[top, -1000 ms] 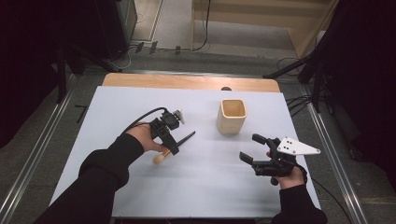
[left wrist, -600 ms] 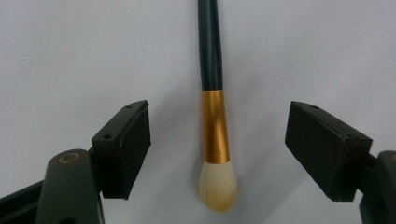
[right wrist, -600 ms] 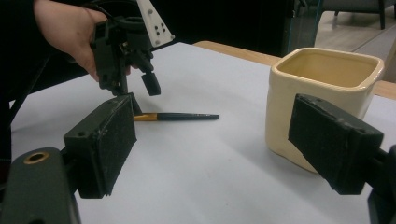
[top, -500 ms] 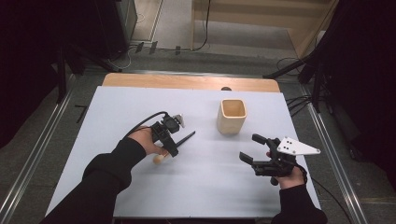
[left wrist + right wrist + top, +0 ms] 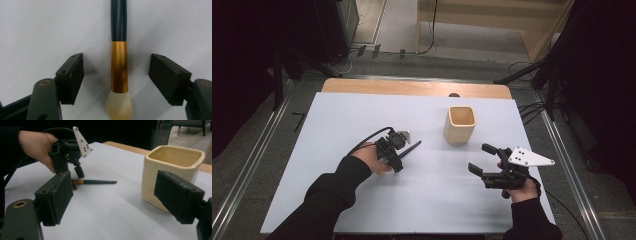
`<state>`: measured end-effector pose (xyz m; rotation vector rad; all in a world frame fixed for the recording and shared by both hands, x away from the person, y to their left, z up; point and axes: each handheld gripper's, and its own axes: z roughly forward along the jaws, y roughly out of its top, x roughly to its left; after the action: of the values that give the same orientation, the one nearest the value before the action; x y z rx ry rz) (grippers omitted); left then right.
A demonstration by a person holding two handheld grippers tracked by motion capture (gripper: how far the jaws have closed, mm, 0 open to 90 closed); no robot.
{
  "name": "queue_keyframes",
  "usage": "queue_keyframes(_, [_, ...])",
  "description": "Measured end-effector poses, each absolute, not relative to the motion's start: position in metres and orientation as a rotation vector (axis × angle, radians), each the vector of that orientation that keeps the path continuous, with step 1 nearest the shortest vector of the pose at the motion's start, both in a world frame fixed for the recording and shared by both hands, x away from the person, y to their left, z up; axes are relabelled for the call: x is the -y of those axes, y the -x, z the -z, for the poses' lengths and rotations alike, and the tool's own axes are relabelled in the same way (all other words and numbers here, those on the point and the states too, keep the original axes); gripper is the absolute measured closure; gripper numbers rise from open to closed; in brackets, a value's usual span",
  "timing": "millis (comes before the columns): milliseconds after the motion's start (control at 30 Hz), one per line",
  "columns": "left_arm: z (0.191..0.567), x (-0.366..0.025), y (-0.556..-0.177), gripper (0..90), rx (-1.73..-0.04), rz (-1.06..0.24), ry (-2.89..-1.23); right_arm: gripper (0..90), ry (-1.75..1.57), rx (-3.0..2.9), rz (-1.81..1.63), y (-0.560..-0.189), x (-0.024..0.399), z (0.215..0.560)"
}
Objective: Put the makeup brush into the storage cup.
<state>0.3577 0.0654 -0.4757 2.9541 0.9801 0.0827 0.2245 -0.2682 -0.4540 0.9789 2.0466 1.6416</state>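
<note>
A makeup brush with a dark handle, gold ferrule and cream bristles lies flat on the white table. My left gripper points down over it, one jaw on each side of the ferrule with a gap on both sides. Its jaws have just been closing and stand open around the brush. In the high view the dark handle sticks out to the right of the left gripper. My right gripper hovers open at the front right, with nothing between its fingers.
A cream square cup stands upright right of centre, just beyond the right gripper. In the right gripper view the cup is near the right jaw, and the brush lies under the left gripper. A wooden edge borders the table's far side.
My left hand has sunk toward the table, bringing its gripper down around the brush. The right hand and the cup have stayed put.
</note>
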Motion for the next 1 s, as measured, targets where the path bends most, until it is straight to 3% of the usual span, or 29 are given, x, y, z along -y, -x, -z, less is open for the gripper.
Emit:
queue_keyframes(200, [0.474,-0.064,-0.355,42.7,-1.041,-0.072,-2.935,16.1,-0.983,-2.043,-1.655,-0.223,0.268,0.453])
queue_keyframes(233, [0.473,-0.064,-0.355,50.8,-1.055,-0.069,-2.934,16.1,-0.974,-2.047,-1.645,-0.223,0.267,0.453])
queue_keyframes(367, [0.472,-0.066,-0.357,60.4,-1.072,-0.056,-2.933,16.1,-0.952,-2.062,-1.634,-0.222,0.264,0.453])
queue_keyframes(500, [0.472,-0.063,-0.357,76.0,-1.067,-0.060,-2.952,16.1,-0.956,-2.066,-1.630,-0.222,0.264,0.453])
queue_keyframes(1000, [0.470,-0.071,-0.365,77.7,-1.063,0.055,-2.923,16.2,-0.972,-2.053,-1.635,-0.223,0.267,0.453])
